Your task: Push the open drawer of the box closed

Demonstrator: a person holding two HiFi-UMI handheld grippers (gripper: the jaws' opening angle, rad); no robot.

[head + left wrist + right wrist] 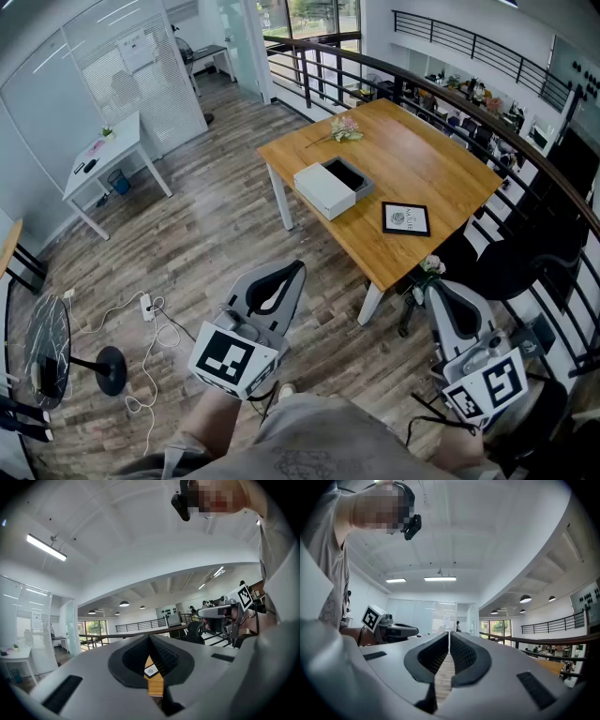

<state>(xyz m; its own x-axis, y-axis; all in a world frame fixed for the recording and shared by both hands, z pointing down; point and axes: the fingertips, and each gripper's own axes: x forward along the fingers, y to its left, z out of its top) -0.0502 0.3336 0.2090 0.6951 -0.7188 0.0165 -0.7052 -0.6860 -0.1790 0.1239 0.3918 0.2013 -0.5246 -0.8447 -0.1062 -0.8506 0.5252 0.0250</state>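
Print on the framed picture (406,218) near the box (325,190) cannot be read.

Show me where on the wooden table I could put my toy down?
The biggest bare patch on the table is the far right part, bordered by the box, the picture frame and the far edge. A smaller strip lies between the flowers and the box. The left edge is crowded by the box and its open drawer.

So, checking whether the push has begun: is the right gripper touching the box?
Apart. Head view shows the right gripper well short of the box, with table between them.
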